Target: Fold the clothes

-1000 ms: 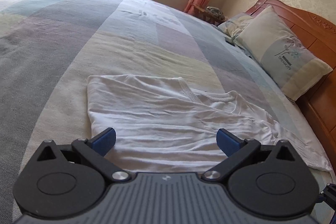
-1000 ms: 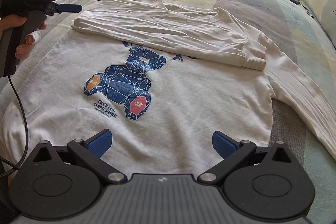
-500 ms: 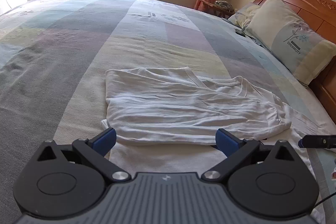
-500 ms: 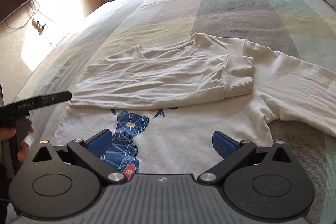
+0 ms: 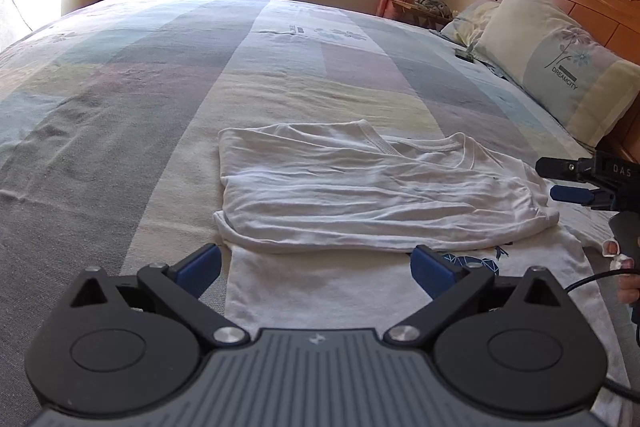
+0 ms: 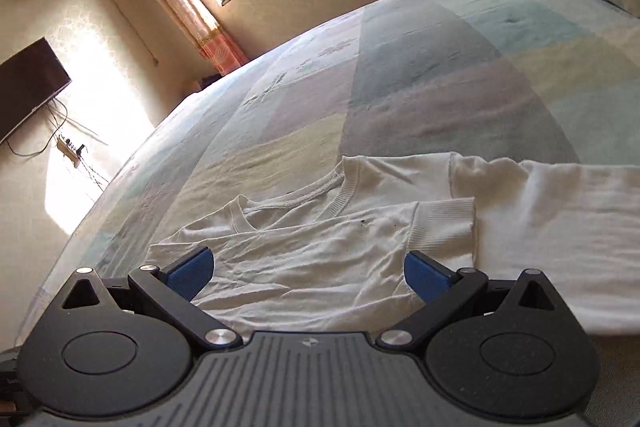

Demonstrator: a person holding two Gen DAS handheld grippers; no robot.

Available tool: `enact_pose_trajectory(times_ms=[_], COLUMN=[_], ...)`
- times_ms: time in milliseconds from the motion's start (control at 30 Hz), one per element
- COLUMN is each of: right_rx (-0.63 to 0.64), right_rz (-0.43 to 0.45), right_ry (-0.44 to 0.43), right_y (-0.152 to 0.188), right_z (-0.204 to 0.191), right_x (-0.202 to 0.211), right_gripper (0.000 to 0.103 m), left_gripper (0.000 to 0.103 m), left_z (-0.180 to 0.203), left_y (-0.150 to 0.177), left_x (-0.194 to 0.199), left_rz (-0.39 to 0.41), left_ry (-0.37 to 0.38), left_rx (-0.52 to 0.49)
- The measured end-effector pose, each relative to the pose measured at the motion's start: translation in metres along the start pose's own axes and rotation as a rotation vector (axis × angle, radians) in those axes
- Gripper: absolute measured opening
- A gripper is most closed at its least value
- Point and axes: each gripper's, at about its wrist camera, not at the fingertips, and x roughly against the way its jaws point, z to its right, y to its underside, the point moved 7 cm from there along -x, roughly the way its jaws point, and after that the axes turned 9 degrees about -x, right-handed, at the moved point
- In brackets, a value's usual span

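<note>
On the patchwork pastel bedspread, near its foot-side edge: a white long-sleeved sweatshirt with a blue geometric bear print, spread flat, one side panel with its ribbed-cuffed sleeve already folded in across the chest. Compared with a second ago, both cameras raised and levelled: window and curtains now filling the top of each view, far less of the print showing, only a sliver of blue by the fold edge in the left view. Left gripper drawn back toward the hem, blue pads spread wide, nothing between them. Right gripper swung round toward the cuff and the far sleeve, pads likewise parted and empty; seen side-on from the left wrist view beside the cuff end of the fold, hand on its handle.

Probable meaning: first fold released and finished, tools repositioning. Likely next: unfolded far sleeve and side panel, lying stretched toward the embroidered cream pillow, to be taken and brought across.
</note>
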Motion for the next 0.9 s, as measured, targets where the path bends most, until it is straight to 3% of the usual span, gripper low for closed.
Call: enact_pose_trajectory(times_ms=[167, 267, 367, 500, 567, 667, 733, 900], right_rx=[0.225, 0.383, 0.371, 0.396, 0.437, 0.469, 0.424, 0.396], right_rz=[-0.055, -0.057, -0.063, -0.012, -0.05, -0.124, -0.122, -0.112], right_ry=[0.167, 0.279, 0.307, 0.219, 0.166, 0.224, 0.229, 0.185], right_y=[0.017, 0.036, 0.034, 0.02, 0.027, 0.044, 0.047, 0.05], right_z=[0.004, 0.021, 0.021, -0.013, -0.029, -0.019, -0.009, -0.027], right_x=[-0.042, -0.039, -0.028, -0.02, -0.029, -0.051, -0.051, -0.014], right_gripper=[0.103, 0.103, 0.103, 0.103, 0.103, 0.103, 0.103, 0.103], left_gripper=[0.1, 0.1, 0.1, 0.1, 0.1, 0.1, 0.1, 0.1], left_z=[0.004, -0.002, -0.009, -0.006, -0.002, 0.0, -0.002, -0.002], left_y=[0.006, 0.011, 0.013, 0.012, 0.013, 0.015, 0.016, 0.014], left_x=[0.002, 0.004, 0.003, 0.002, 0.002, 0.004, 0.006, 0.008], left_rz=[-0.007, -0.022, -0.027, -0.023, -0.029, -0.042, -0.05, -0.058], left_ry=[-0.001, -0.017, -0.029, -0.015, -0.013, -0.023, -0.029, -0.035], left_rx=[-0.002, -0.006, 0.018, 0.021, -0.001, -0.023, -0.024, -0.014])
